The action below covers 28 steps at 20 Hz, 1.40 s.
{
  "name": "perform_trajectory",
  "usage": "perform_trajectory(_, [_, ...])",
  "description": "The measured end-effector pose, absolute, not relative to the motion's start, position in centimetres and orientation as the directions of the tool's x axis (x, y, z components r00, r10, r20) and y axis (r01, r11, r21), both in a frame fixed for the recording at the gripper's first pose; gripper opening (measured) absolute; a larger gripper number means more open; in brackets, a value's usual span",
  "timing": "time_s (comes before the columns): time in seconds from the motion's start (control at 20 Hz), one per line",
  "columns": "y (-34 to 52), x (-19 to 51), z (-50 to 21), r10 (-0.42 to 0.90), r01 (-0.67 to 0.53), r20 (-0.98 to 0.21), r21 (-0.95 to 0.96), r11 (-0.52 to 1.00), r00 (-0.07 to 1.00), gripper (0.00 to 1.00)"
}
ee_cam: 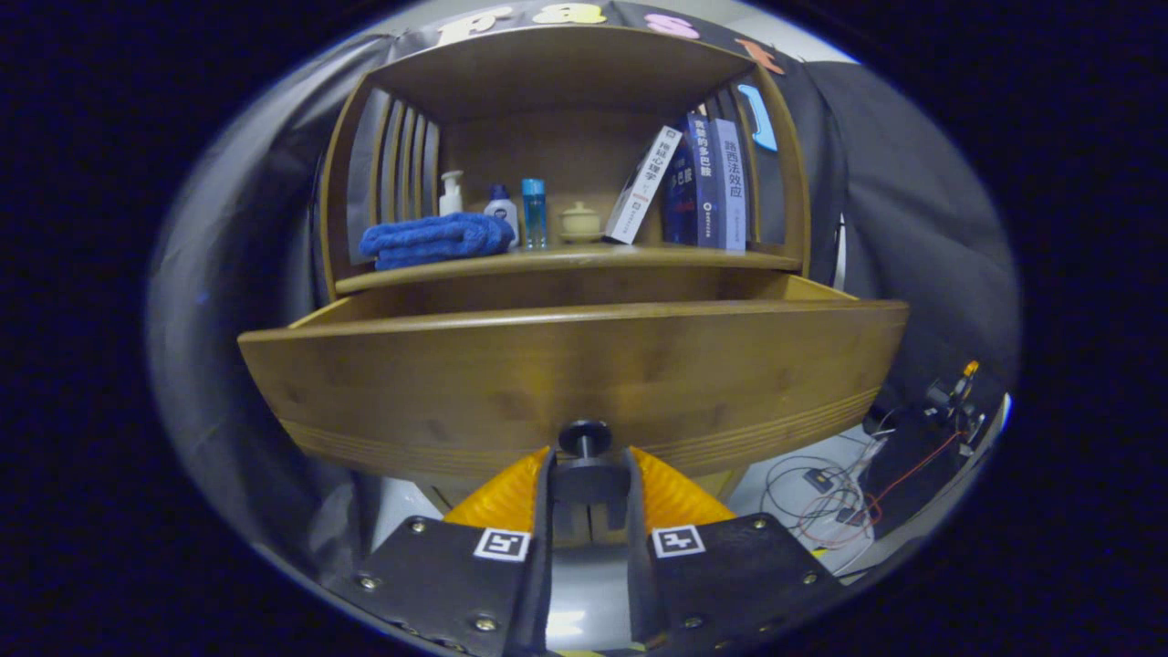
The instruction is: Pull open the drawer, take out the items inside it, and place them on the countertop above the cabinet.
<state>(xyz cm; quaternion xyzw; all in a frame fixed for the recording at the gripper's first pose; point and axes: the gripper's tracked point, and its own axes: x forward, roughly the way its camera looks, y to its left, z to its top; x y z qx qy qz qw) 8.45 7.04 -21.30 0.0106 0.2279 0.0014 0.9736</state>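
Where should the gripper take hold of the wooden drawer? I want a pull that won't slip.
Grip the small dark round knob low on the wooden drawer front, coming straight from the front. It stands out on a short stem, so a finger fits each side. The gripper already has its fingers around it there.

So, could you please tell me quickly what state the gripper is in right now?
Gripper: shut on the drawer knob, one finger on each side of it, with the wooden drawer already pulled out.
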Motion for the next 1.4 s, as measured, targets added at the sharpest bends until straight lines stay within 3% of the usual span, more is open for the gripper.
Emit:
perform_trajectory(0.6, [6.6,3.3,-21.2,-0.053,0.098,-0.477,0.069,0.993,0.877,0.35])
perform_trajectory(0.85, [6.7,3.4,-21.1,-0.012,0.07,-0.464,0.107,0.992,0.886,0.36])
perform_trajectory(1.05, [6.9,2.7,-20.2,0.011,0.051,-0.453,0.122,0.991,0.891,0.46])
perform_trajectory(1.4, [8.9,3.7,-12.3,0.06,-0.021,-0.33,0.12,0.993,0.942,0.46])
